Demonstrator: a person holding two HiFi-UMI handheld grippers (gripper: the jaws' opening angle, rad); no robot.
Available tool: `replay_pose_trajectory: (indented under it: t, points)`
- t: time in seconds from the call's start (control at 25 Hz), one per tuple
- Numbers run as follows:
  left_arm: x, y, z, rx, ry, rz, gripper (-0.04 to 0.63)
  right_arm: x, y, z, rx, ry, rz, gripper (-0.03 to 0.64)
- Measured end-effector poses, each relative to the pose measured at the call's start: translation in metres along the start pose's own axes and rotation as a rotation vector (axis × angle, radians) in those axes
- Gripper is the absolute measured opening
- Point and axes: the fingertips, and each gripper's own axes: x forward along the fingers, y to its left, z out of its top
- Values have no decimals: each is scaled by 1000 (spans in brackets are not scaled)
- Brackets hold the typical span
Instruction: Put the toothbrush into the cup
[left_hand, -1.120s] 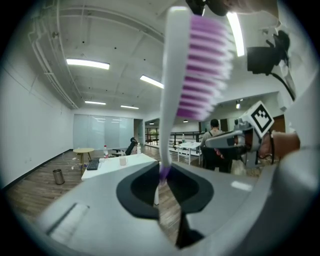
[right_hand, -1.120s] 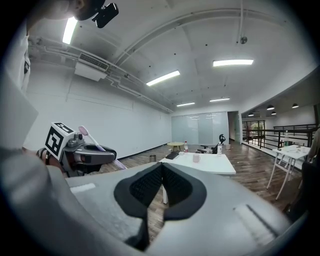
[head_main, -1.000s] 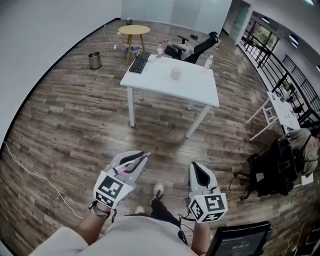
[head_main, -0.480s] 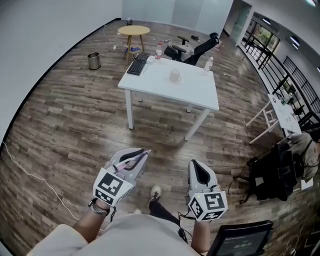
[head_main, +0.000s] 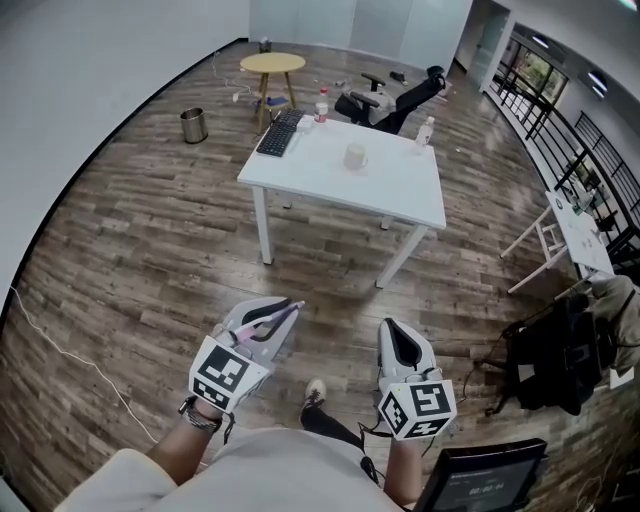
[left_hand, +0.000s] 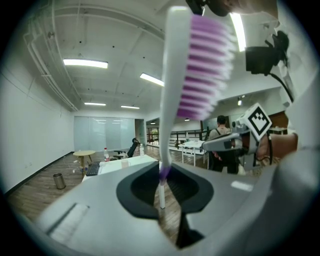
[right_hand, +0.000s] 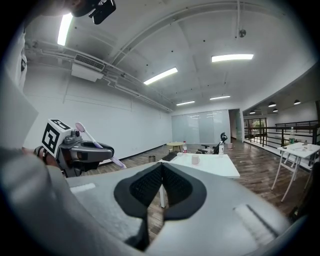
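My left gripper (head_main: 279, 319) is shut on a toothbrush (head_main: 266, 320) with a white and pink handle, low in the head view. In the left gripper view its purple-bristled head (left_hand: 202, 65) stands up close above the jaws, with the handle pinched between them. My right gripper (head_main: 396, 333) is beside it, shut and empty; the right gripper view shows its pads (right_hand: 161, 186) meeting. The pale cup (head_main: 354, 156) stands far ahead in the middle of the white table (head_main: 400, 192), small in the right gripper view too, where the cup (right_hand: 195, 159) sits on the table top (right_hand: 215, 168).
On the table lie a black keyboard (head_main: 277, 132) and two bottles (head_main: 321, 104) (head_main: 427, 130). Behind it are a tipped office chair (head_main: 395, 98), a round yellow table (head_main: 273, 63) and a metal bin (head_main: 193, 125). A black bag (head_main: 548, 352) sits at the right on wooden floor.
The person has stepped forward over the floor and the table sits a little nearer in the head view. Both grippers keep their places and grips.
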Motion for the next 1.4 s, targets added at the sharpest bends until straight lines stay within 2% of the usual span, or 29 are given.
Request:
replay_pose_trajectory:
  t: [0.44, 1.0, 1.4]
  points:
    - [26, 17, 4, -3, 12, 18, 54, 30, -23, 1, -14, 11, 6, 2]
    - [68, 22, -3, -35, 41, -10, 54, 53, -58, -6, 13, 45, -6, 2]
    - [91, 33, -6, -68, 56, 16, 54, 72, -79, -2, 4, 56, 16, 2]
